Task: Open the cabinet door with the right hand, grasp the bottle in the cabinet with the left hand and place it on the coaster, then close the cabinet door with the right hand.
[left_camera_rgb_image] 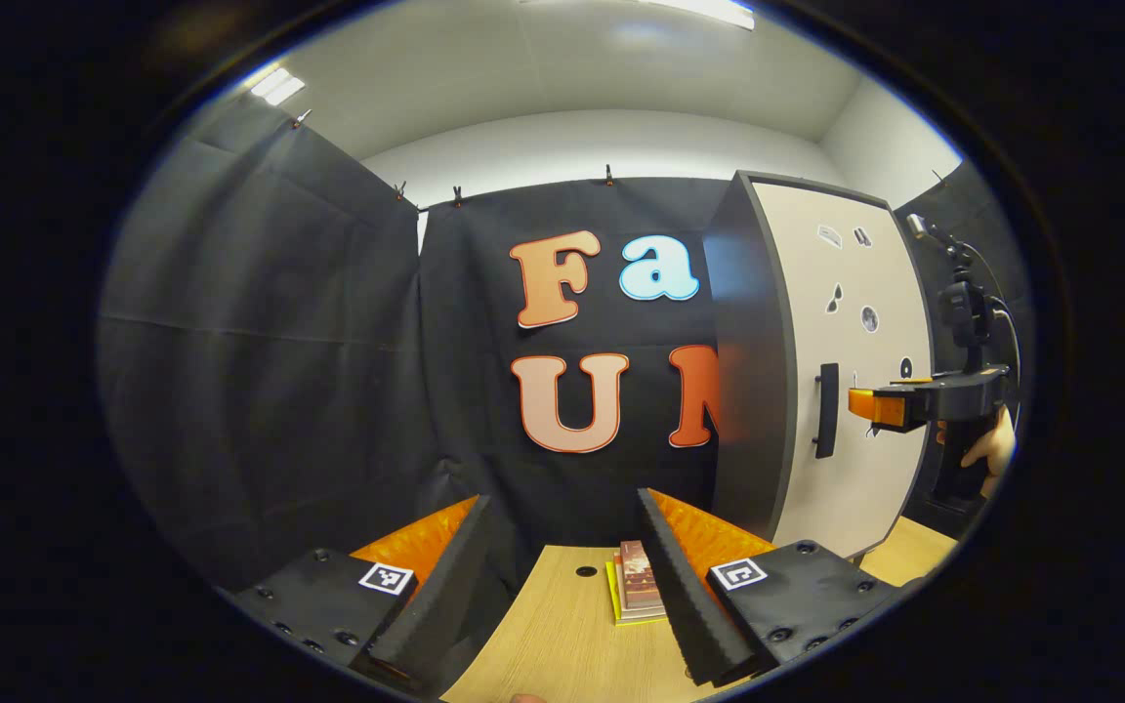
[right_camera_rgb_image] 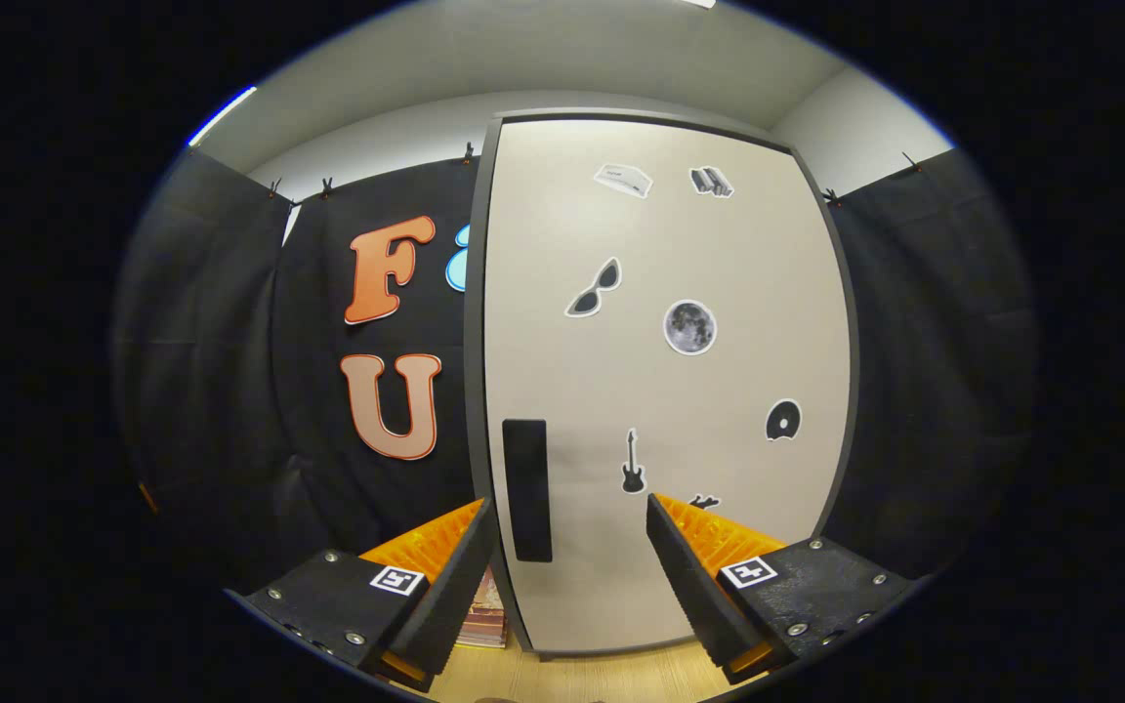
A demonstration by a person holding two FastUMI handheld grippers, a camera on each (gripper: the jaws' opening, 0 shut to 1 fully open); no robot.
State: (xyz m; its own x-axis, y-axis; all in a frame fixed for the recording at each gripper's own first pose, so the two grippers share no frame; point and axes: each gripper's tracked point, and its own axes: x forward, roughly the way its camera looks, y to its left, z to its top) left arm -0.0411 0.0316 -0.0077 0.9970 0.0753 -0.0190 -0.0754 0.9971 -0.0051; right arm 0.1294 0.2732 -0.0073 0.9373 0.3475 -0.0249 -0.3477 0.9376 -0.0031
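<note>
- Black cloth walls the booth behind a pale wooden worktop [left_camera_rgb_image: 562, 635]. In the left gripper view the left tongs [left_camera_rgb_image: 562, 586] gape wide, empty, over a small stack of books [left_camera_rgb_image: 636, 584]; the cabinet [left_camera_rgb_image: 816, 371] stands right, door shut, the right tongs [left_camera_rgb_image: 880, 405] just beside its dark handle [left_camera_rgb_image: 825, 410].
- In the right gripper view the right tongs [right_camera_rgb_image: 567, 576] are spread wide, empty, facing the sticker-dotted cabinet door [right_camera_rgb_image: 680, 391]; its handle [right_camera_rgb_image: 527, 488] sits just inside the left finger.

bright ceiling light [left_camera_rgb_image: 277, 86], fisheye-warped edges

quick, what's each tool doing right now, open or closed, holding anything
Left tool: open, holding nothing, above the table.
Right tool: open, holding nothing, facing the cabinet door near its handle.
</note>
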